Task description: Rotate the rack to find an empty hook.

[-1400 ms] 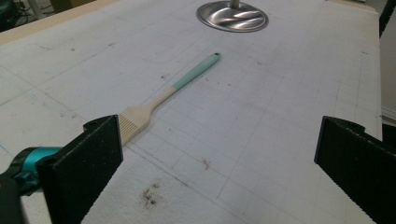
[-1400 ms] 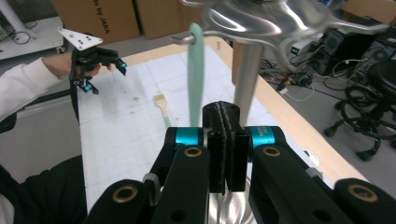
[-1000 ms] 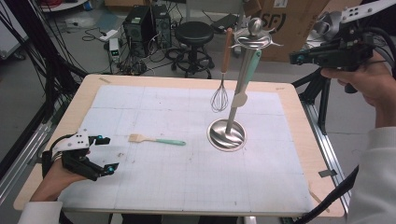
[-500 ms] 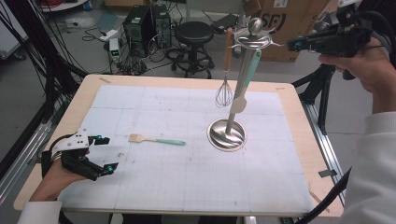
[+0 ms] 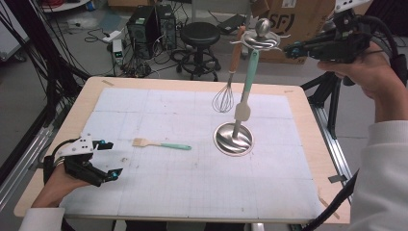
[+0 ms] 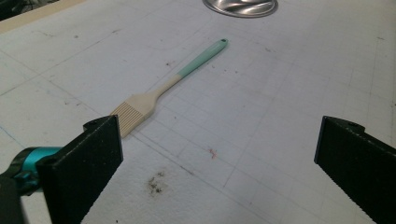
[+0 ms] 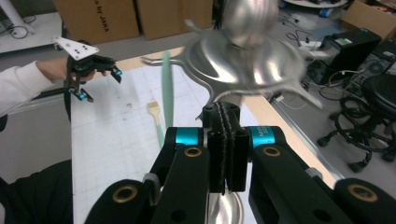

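Note:
A steel utensil stand (image 5: 233, 139) rises from the mat to a hooked top disc (image 5: 260, 39). From it hang a whisk (image 5: 223, 96) with an orange handle and a teal-handled spatula (image 5: 247, 84). A teal-and-cream pastry brush (image 5: 161, 144) lies flat on the mat. My right gripper (image 5: 287, 49) is held high, shut, its tips just right of the top disc (image 7: 243, 51); in the right gripper view (image 7: 223, 112) nothing shows between the pads. My left gripper (image 5: 103, 159) rests open near the front left, short of the brush (image 6: 170, 86).
The white gridded mat (image 5: 192, 192) covers a wooden table (image 5: 308, 144). Beyond the far edge stand a black stool (image 5: 199, 33), computer towers (image 5: 149, 24) and cardboard boxes (image 5: 293, 19). Cables hang at the left.
My right gripper has moved left, up to the stand's top disc. The left gripper and the brush have stayed put.

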The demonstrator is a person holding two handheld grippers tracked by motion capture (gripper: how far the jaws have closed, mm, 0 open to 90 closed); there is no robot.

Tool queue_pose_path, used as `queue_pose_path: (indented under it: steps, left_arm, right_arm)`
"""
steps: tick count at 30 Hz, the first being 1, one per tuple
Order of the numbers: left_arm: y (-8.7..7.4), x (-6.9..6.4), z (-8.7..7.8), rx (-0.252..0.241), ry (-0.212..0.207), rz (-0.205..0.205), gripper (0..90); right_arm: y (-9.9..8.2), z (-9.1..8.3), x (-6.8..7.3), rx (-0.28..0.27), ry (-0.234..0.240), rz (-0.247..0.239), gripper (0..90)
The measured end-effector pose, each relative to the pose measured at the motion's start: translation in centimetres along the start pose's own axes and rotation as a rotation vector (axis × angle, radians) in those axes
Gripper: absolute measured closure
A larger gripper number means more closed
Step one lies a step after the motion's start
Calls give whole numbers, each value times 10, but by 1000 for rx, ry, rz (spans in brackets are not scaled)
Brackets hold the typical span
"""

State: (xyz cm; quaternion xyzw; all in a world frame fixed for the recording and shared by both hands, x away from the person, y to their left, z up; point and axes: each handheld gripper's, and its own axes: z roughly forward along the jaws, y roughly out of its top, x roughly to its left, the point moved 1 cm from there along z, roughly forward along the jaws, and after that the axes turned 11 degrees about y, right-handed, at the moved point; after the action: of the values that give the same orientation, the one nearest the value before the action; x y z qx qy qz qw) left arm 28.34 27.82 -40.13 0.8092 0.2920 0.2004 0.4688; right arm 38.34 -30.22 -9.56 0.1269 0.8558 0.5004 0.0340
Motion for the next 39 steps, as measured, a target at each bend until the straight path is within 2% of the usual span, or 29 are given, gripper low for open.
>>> queue_pose_path:
  steps: [8, 14, 25, 30, 34, 37, 39]
  left_arm:
    - [0, 0, -1, -14, -5, -5, 17]
    - [0, 0, -2, -13, -9, -4, 17]
    - [1, 0, -2, -20, -10, -4, 17]
    - [1, 0, -3, -19, -8, -4, 17]
    - [1, 0, -3, -19, -11, 0, 17]
    - [1, 0, -3, -19, -7, -3, 17]
    - [1, 0, -4, -23, -9, -4, 17]
  right_arm:
    - [8, 17, 11, 2, 21, -22, 897]
    - [11, 27, 15, -3, 27, -20, 897]
    - [11, 30, 21, -4, 23, -12, 887]
    - [4, 26, 26, -2, 6, -11, 775]
    - [-7, 22, 32, -6, 6, -13, 674]
    - [-18, 19, 38, -2, -12, -11, 604]
    - [-25, 17, 42, -3, -26, 1, 465]
